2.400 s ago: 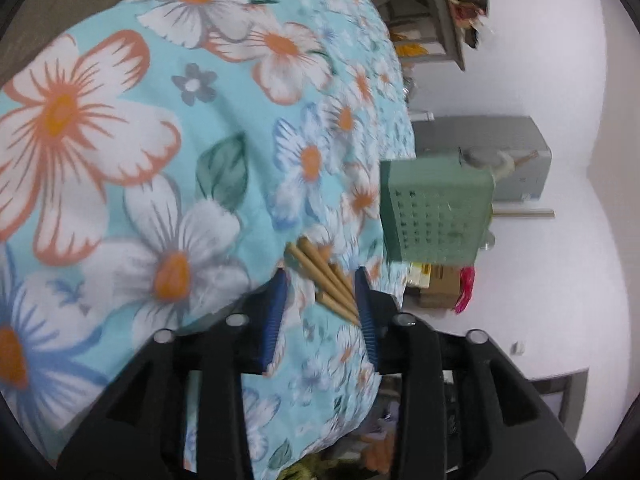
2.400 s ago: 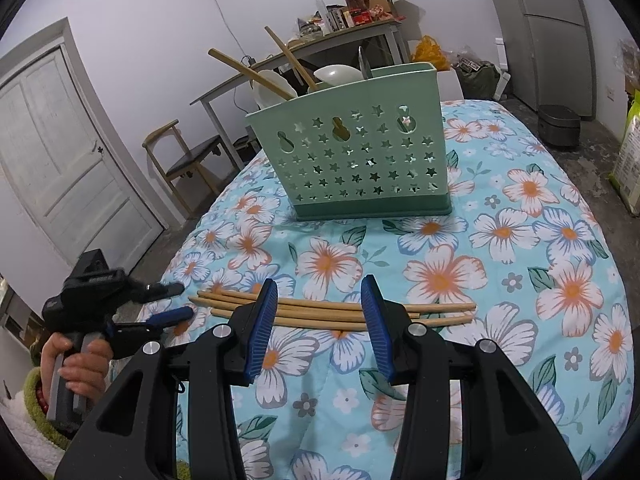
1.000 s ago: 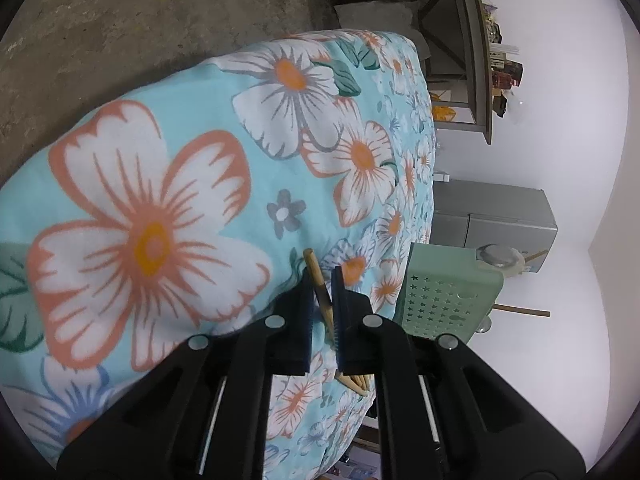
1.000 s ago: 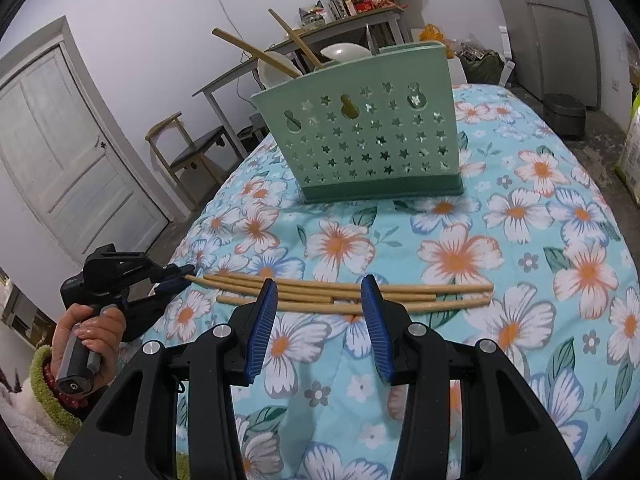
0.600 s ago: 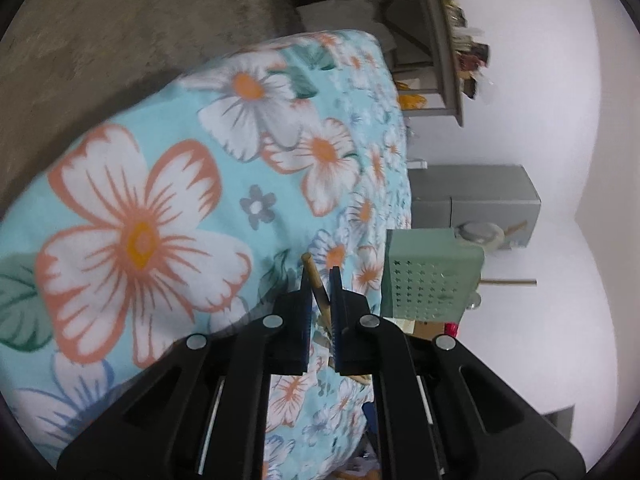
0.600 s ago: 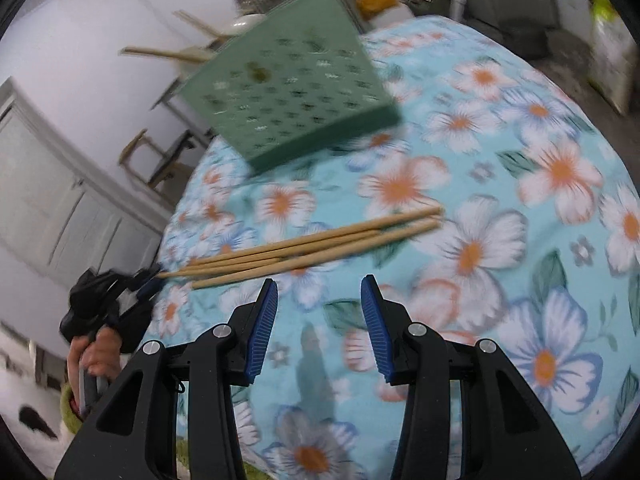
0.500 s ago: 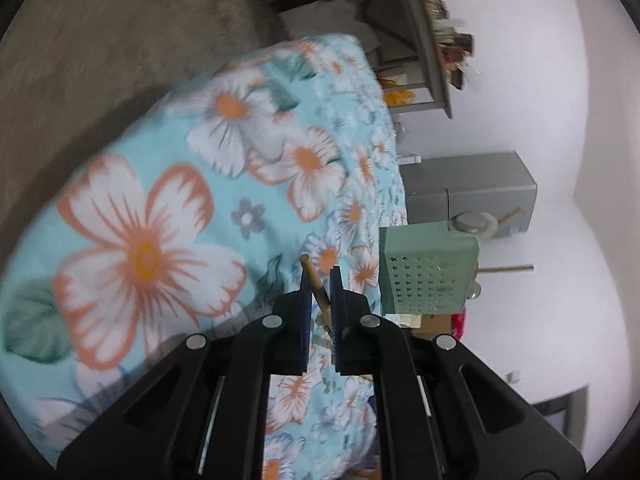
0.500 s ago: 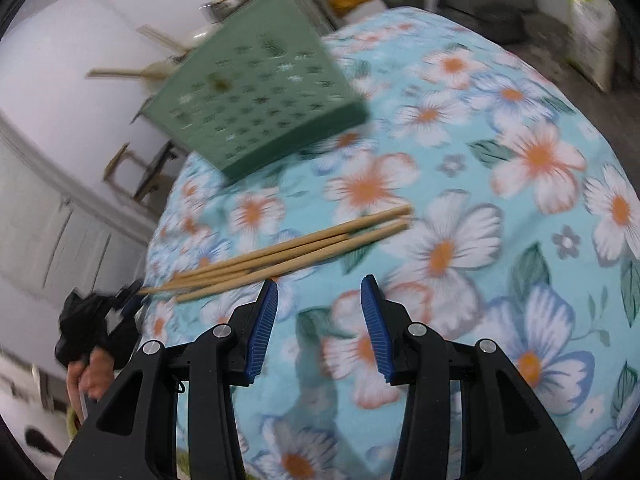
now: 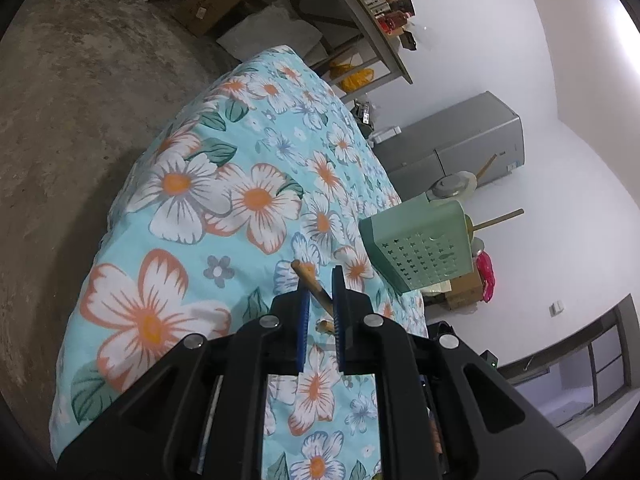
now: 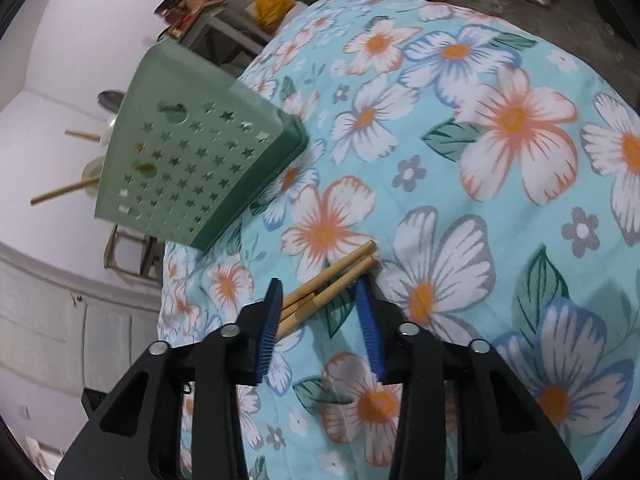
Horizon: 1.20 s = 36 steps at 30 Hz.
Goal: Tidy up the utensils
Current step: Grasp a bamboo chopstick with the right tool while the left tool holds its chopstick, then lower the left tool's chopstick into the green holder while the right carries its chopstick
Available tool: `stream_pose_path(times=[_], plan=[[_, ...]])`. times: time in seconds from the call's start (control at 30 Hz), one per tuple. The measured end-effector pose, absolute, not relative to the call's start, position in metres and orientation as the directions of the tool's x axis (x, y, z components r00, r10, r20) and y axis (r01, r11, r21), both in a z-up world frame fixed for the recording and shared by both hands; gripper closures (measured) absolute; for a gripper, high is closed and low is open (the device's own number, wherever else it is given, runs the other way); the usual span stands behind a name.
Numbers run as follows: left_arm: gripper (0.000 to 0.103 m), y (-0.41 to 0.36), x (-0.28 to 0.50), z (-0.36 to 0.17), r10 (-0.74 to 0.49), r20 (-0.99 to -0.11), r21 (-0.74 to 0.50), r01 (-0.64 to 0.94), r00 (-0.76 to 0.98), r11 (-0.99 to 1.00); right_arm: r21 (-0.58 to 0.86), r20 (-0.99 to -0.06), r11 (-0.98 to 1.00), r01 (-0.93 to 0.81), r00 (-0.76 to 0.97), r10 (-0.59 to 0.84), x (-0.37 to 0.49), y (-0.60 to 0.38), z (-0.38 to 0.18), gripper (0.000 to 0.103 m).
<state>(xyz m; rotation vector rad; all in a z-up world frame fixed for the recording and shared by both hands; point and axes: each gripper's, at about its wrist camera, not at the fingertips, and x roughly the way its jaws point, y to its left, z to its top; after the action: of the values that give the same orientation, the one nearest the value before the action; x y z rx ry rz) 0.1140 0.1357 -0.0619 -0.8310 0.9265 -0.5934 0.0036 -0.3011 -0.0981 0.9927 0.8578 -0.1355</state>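
Your left tool (image 9: 319, 300) is pinching one wooden chopstick (image 9: 310, 284), its tip poking out toward 11 o'clock over the floral tabletop (image 9: 192, 200). Your right tool (image 10: 318, 312) has just been narrowing and stands spread around the remaining chopsticks (image 10: 332, 280), pads not pressing. The green utensil basket (image 10: 192, 168) stands at 10 o'clock.

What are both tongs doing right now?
Left tongs: shut on one chopstick.
Right tongs: open, jaws just been closing around the chopstick bundle, not gripping yet.
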Motion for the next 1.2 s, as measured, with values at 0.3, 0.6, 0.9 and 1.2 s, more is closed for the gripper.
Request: stream_pose_path(times=[0.3, 0.6, 0.9, 1.2], plan=[[0.094, 0.133, 0.118, -0.051, -0.766, -0.451, -0.806, 0.159, 0.459, 0.570, 0.702, -0.681, 0.490, 0.516, 0.688, 0.251, -0.011, -0.310, -0.102, 0.085], [0.097, 0.125, 0.112, -0.009, -0.787, -0.424, -0.766, 0.286, 0.448, 0.576, 0.663, -0.642, 0.609, 0.435, 0.749, 0.163, -0.031, -0.298, -0.038, 0.090], [0.099, 0.109, 0.105, 0.075, -0.803, -0.309, -0.668, 0.485, 0.510, 0.565, 0.593, -0.460, 0.783, 0.191, 0.877, 0.135, -0.035, -0.278, 0.066, 0.097], [0.099, 0.059, 0.099, 0.167, -0.831, -0.164, -0.502, 0.680, 0.532, 0.535, 0.467, -0.335, 0.881, 0.071, 0.937, 0.103, -0.046, -0.262, 0.124, 0.097]])
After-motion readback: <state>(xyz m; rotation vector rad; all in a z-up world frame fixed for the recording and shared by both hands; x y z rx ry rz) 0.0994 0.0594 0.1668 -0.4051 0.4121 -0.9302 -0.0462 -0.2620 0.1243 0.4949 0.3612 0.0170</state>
